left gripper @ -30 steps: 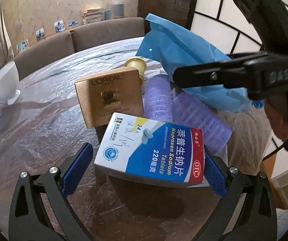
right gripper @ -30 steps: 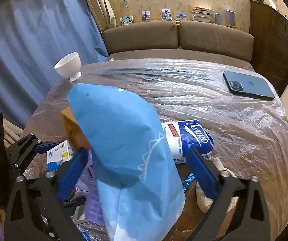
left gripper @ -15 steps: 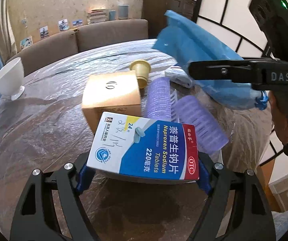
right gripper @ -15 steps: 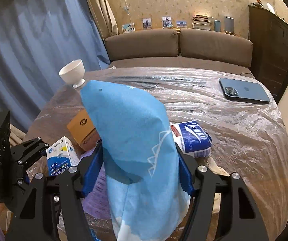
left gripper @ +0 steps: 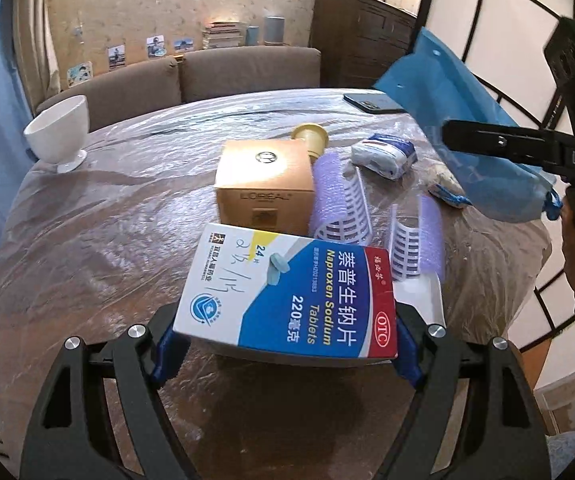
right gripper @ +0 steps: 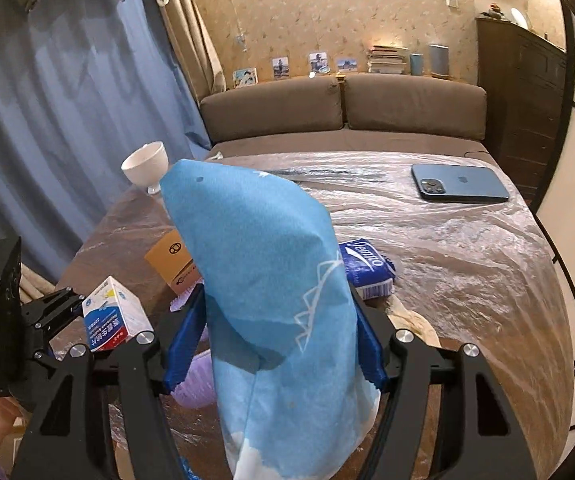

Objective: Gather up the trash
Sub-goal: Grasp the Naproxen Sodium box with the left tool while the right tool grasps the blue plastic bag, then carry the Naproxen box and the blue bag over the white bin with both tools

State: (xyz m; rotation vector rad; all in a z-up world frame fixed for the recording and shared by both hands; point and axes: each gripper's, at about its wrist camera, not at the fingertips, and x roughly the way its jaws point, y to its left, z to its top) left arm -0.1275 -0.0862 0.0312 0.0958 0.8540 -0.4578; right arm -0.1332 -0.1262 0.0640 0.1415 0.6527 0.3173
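Two sets of fingers clamped: left gripper (left gripper: 285,354) on glossy cardboard tablet box (left gripper: 287,296), right gripper (right gripper: 275,344) on soft blue fabric bag (right gripper: 263,280).

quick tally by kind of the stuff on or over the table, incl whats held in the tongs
boxes: 2, the medicine box held and the tan L'Oreal box
purple hair rollers: 2
blue bag: 1, held
tissue pack: 1
white cup: 1
phone: 1
yellow cap: 1
total: 9

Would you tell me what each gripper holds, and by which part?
Left gripper: medicine box, by its two short ends. Right gripper: blue bag, squeezed across its middle.
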